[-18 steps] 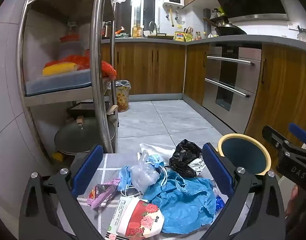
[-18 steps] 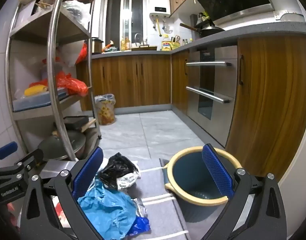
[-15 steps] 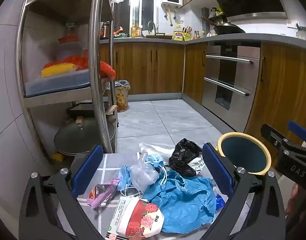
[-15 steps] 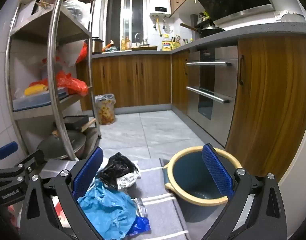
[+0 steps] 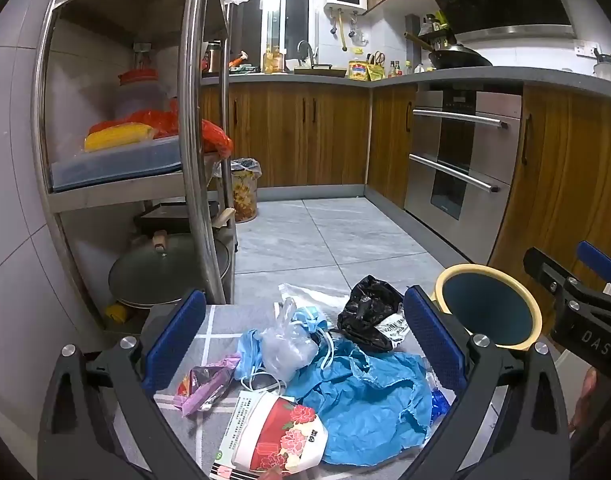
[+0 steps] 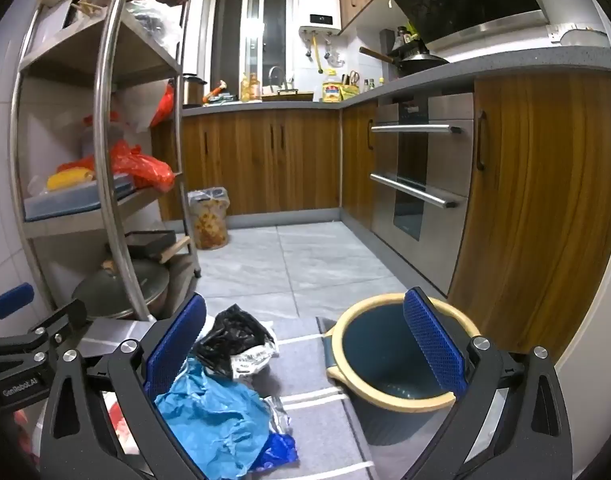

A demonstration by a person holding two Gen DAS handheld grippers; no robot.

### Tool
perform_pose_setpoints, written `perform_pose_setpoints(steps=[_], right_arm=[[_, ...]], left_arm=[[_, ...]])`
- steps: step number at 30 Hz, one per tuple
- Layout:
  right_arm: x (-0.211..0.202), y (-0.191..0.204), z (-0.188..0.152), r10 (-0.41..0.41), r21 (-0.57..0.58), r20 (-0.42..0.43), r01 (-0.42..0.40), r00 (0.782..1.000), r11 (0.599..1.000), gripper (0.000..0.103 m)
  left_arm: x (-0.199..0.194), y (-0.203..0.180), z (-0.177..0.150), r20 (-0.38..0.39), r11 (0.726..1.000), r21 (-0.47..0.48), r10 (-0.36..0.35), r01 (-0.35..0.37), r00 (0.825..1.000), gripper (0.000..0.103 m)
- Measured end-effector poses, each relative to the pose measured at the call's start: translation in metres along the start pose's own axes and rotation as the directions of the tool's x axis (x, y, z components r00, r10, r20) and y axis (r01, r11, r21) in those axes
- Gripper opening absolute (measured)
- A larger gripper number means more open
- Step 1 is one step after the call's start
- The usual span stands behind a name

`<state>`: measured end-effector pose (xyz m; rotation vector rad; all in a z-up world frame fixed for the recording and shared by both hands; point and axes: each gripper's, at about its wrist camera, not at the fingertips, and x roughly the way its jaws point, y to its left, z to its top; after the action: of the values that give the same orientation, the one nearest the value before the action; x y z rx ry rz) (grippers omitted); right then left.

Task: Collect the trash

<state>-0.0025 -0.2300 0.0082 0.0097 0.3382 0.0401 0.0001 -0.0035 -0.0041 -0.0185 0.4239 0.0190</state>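
While both tools hang above the grey mat [image 5: 209,320], the left gripper [image 5: 303,344] stands wide apart and empty, with a purple wrapper [image 5: 203,384], a clear bag [image 5: 287,346], a floral paper cup [image 5: 281,436] and crumpled blue paper [image 5: 369,400] below and between its fingers. A black bag [image 5: 367,310] lies just ahead. The right gripper [image 6: 303,344] also gapes empty; the blue bin [image 6: 393,360] sits under its right finger.

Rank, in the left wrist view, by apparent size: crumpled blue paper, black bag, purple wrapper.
1. crumpled blue paper, largest.
2. black bag, though it lies farther from the camera.
3. purple wrapper, smallest.
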Motion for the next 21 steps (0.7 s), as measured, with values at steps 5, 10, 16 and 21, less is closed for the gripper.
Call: perform_pose_setpoints(steps=[5,10,16,21], right_arm=[[0.0006,0.0007,-0.0001,0.0,-0.001,-0.002,0.0,1.0,1.0,0.098],[0.0011,-0.0008,-0.001,-0.001,-0.001,-0.003,0.001,1.0,1.0,0.098],[0.0018,-0.0011,-0.0015,-0.002,-0.001,-0.005,0.002,1.0,1.0,0.098],[0.0022,-0.0018,-0.0019,-0.002,-0.001,-0.005,0.002,1.0,1.0,0.098]], left_arm=[[0.0009,-0.0002,-0.0016,0.0,1.0,0.002,0.0,0.0,1.0,0.098],[0.0008,-0.0005,-0.0017,-0.002,1.0,-0.001,-0.001,0.001,1.0,0.098],[0.0009,-0.0007,-0.0015,-0.005,1.0,0.001,-0.001,0.001,1.0,0.098],[0.0018,-0.0015,-0.0029,-0.005,1.0,-0.001,-0.001,0.001,1.0,0.098]])
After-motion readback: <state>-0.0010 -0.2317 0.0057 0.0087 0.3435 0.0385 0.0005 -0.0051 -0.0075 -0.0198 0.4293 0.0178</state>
